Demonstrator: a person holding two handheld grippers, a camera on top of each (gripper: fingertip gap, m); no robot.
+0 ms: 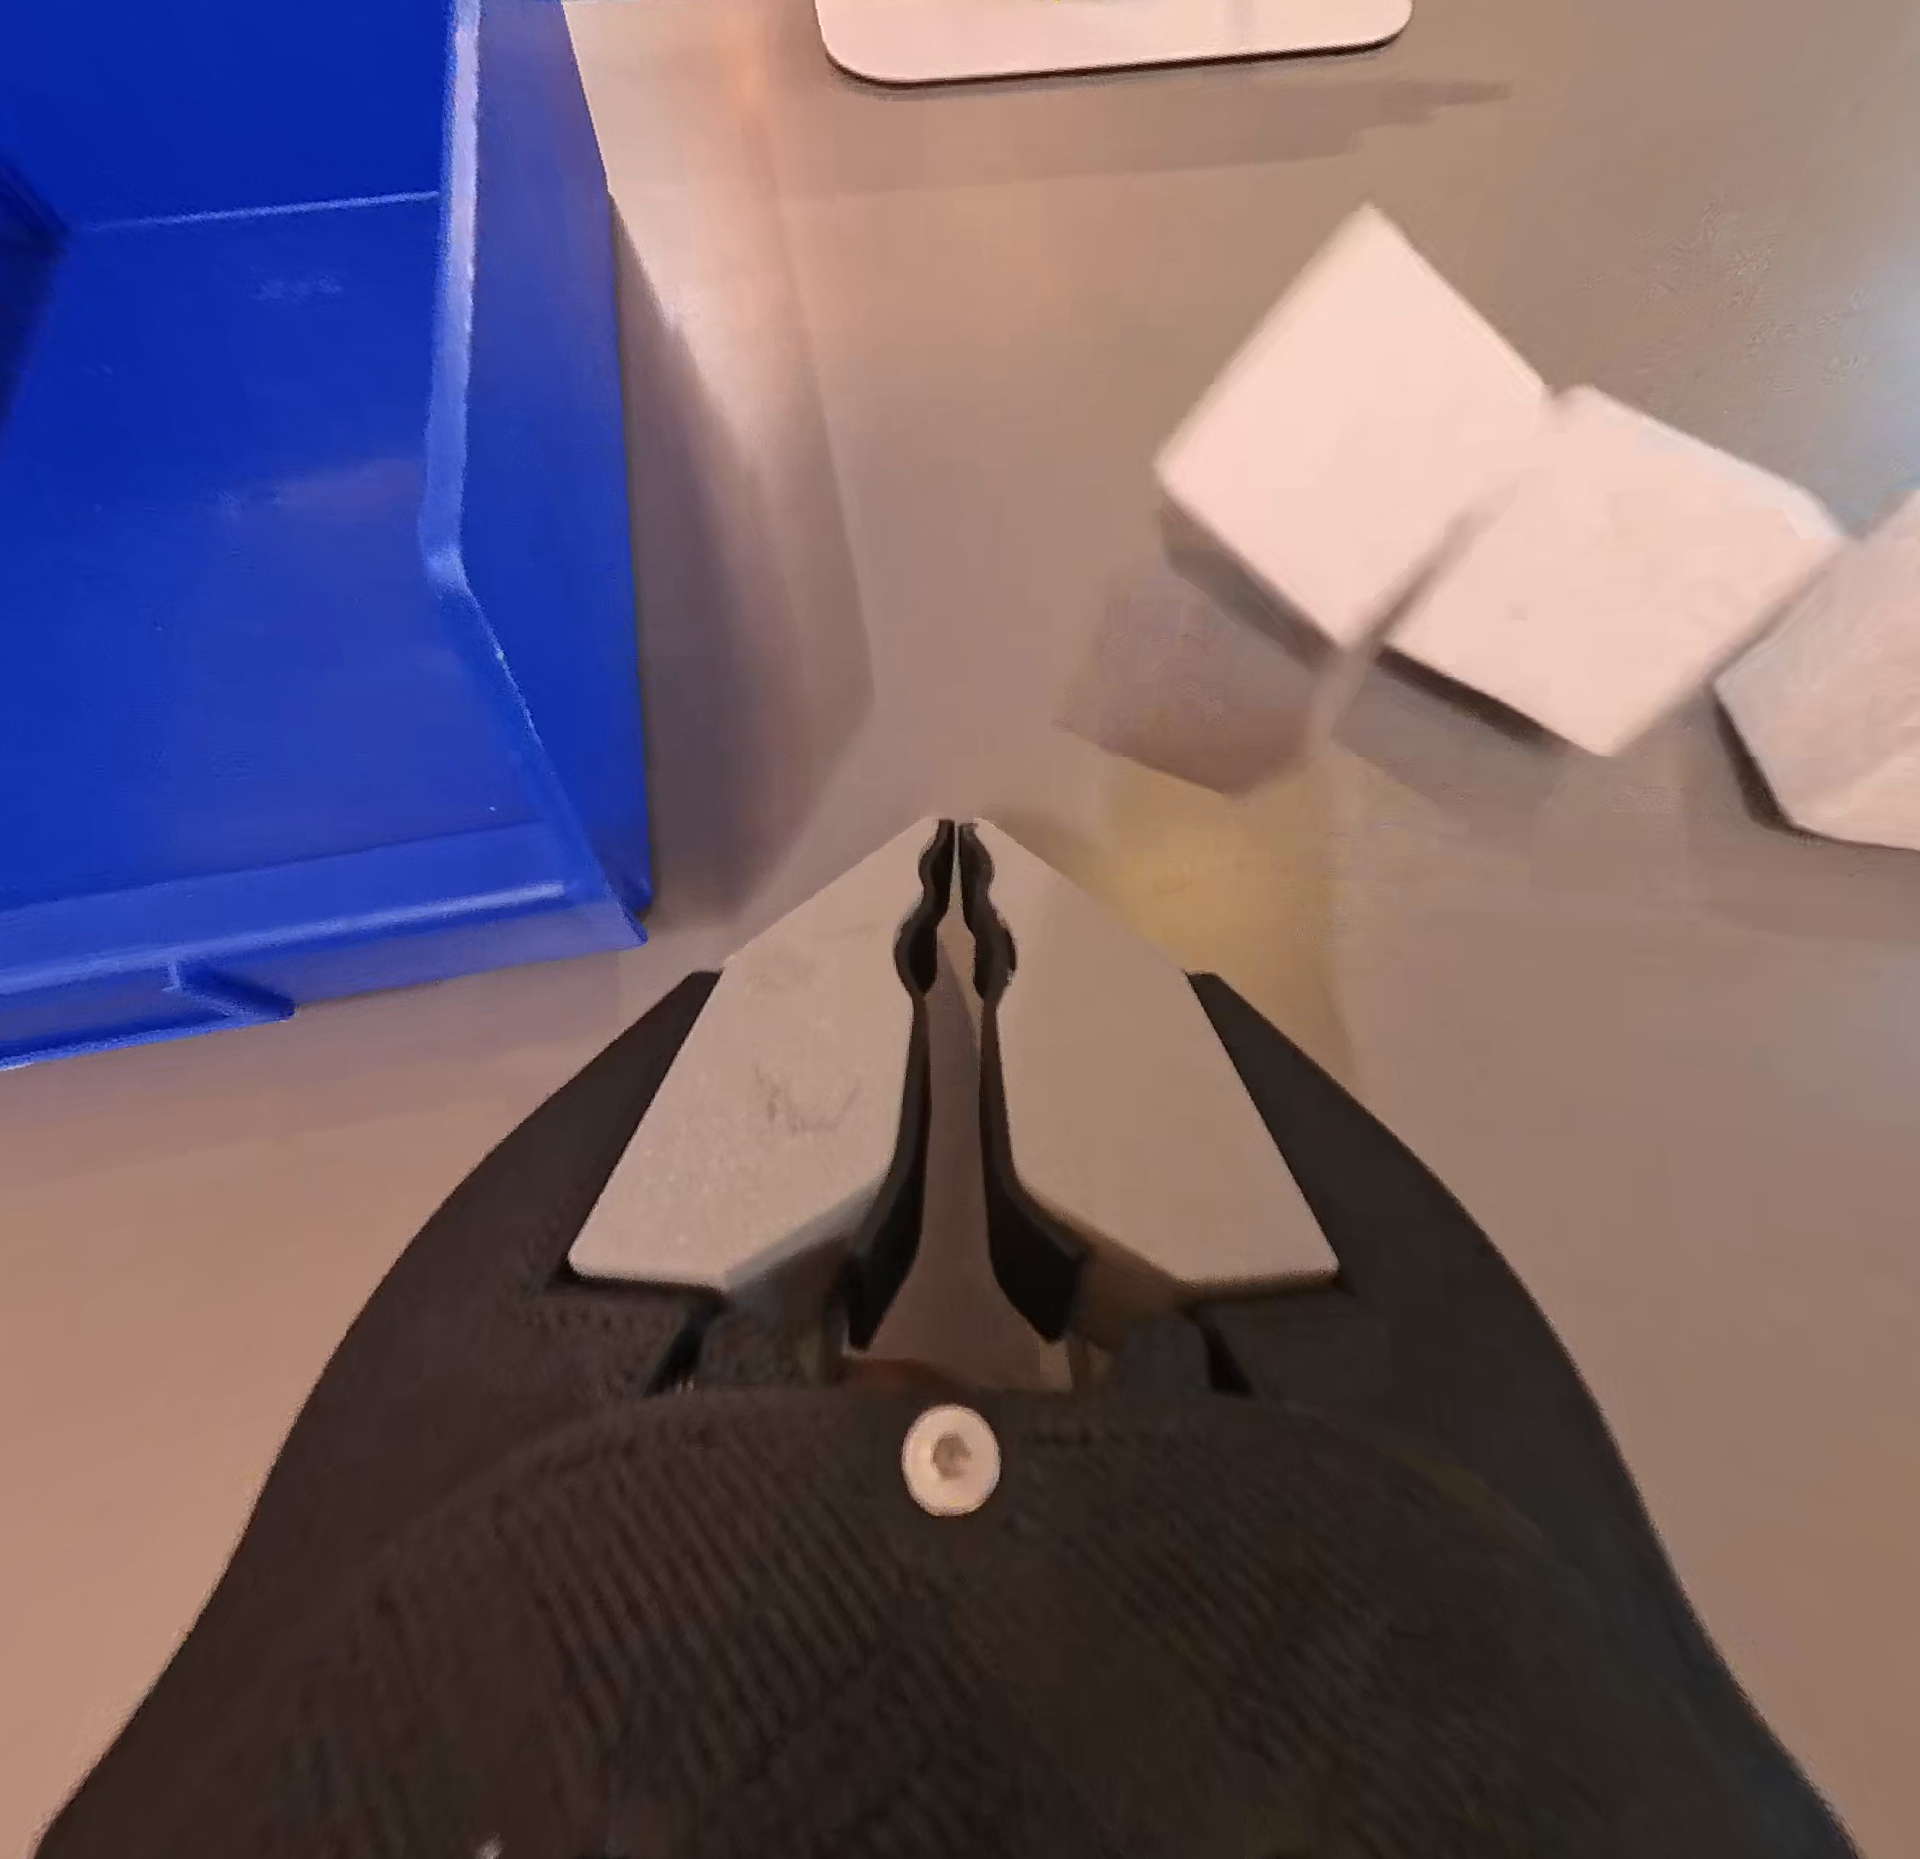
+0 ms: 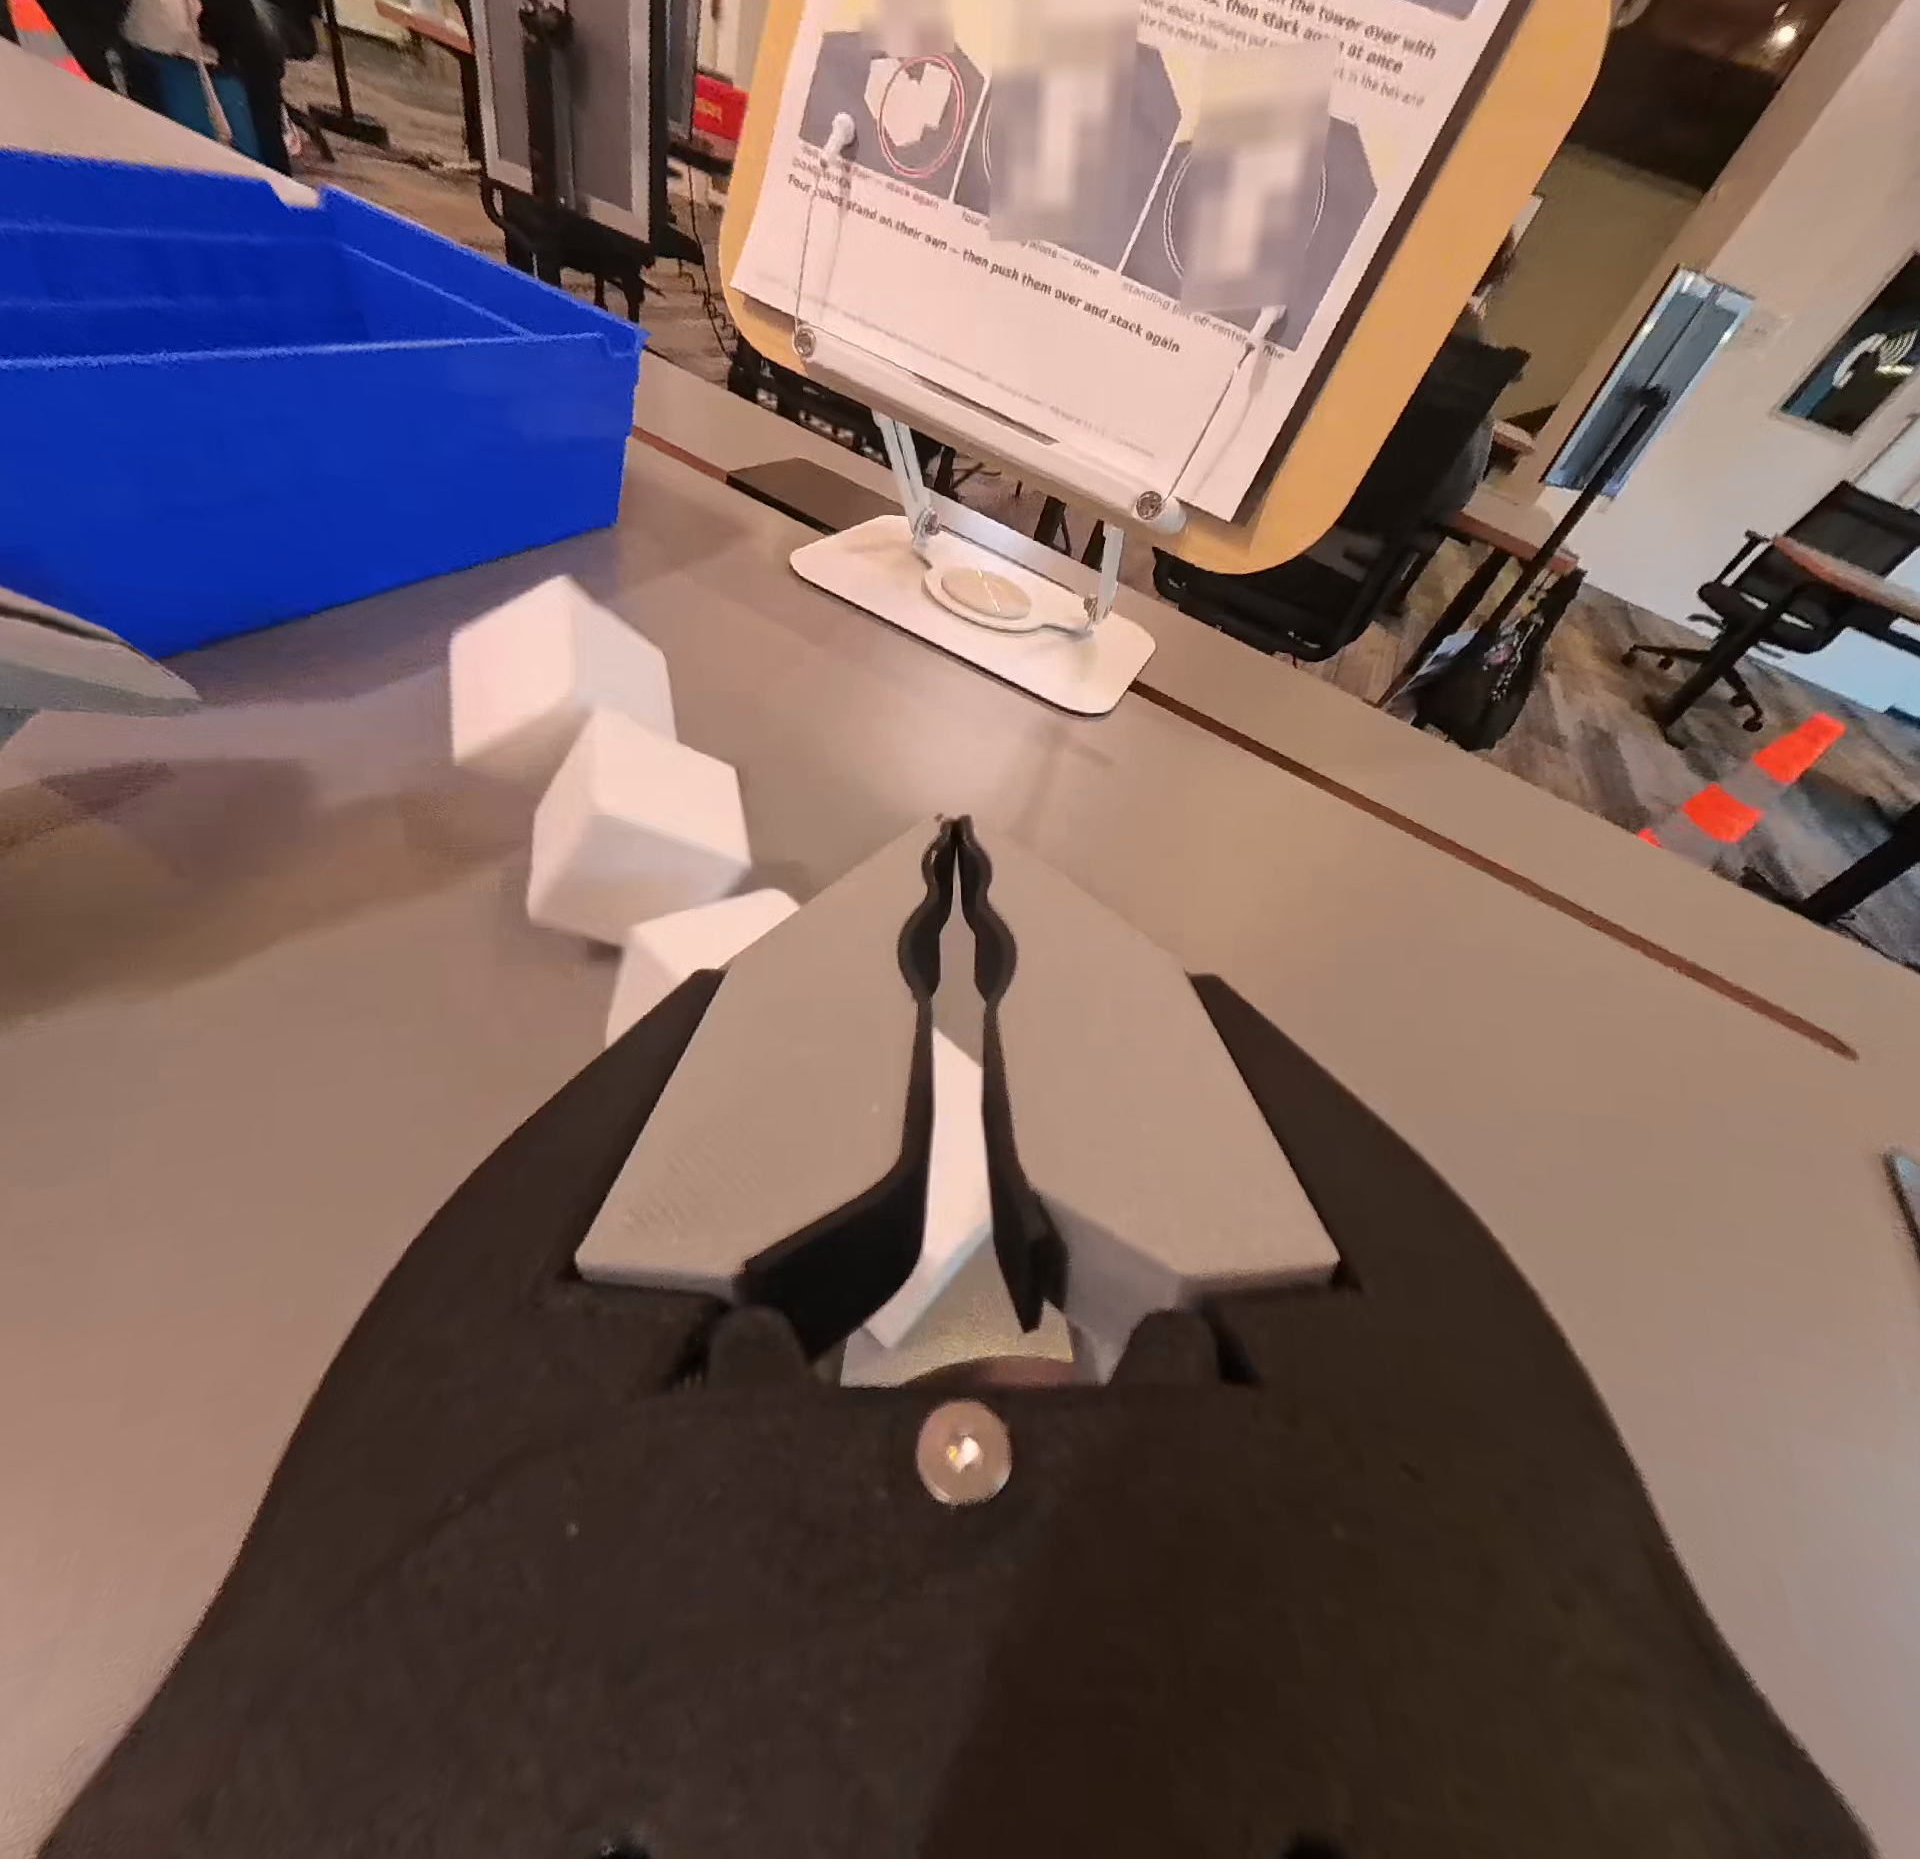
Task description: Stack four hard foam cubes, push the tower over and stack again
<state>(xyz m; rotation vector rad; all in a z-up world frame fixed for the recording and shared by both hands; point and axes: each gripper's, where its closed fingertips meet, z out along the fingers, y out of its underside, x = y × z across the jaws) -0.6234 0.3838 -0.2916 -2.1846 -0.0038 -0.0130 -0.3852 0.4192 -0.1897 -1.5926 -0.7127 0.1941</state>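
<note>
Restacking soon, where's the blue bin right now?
The blue bin sits on the table's far left in the right wrist view, just beyond the toppled foam cubes.

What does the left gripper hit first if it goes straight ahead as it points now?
Probably nothing near. The left gripper, shut, points along bare table between the blue bin and the tumbled cubes. Far ahead is the white stand base, slightly right of the line. Depth is unclear.
</note>
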